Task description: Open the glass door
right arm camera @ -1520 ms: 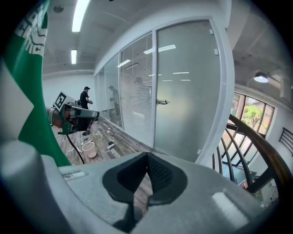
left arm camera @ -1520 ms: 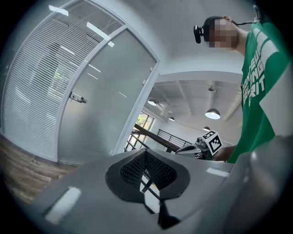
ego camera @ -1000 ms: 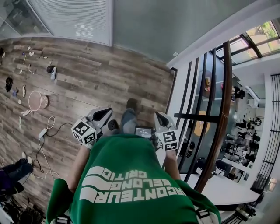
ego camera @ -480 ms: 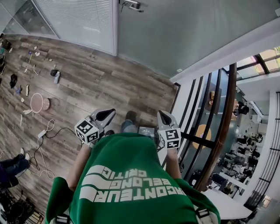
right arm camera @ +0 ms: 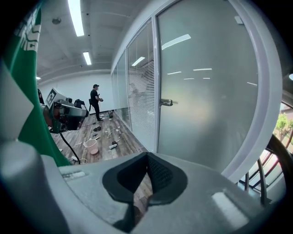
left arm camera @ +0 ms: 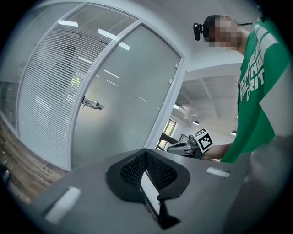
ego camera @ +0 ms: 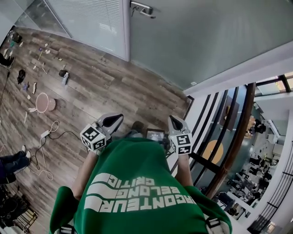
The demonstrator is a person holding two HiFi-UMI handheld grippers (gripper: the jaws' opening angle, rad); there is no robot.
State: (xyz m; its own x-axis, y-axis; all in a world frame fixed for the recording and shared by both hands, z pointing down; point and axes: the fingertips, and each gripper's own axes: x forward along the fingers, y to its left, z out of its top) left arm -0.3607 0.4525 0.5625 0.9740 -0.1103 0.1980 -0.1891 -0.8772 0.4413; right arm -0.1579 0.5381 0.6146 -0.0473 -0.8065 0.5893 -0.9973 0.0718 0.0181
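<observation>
**Door shut, handle out of reach**

The glass door stood closed ahead of the person, its frosted pane filling the top of the head view. The handle sat at its left edge, next to the blind panel. The left gripper and the right gripper hung at waist height over the wood floor, well apart from the door. Each gripper's fingers were closed tip to tip with nothing between them.

The step in hand looked like the approach. To do it well, I would judge that one gripper should be raised to handle height with its fingers parted before it arrived. The fingers should then close across the lever's grip rather than its base, press it down, and swing the door. The hinges seemed to sit on the right side, though at this size I could not be sure, nor tell whether the door pushed or pulled.

Counted: one door, one handle, one blind panel, and two grippers, both empty. One other person stood far down the room.
</observation>
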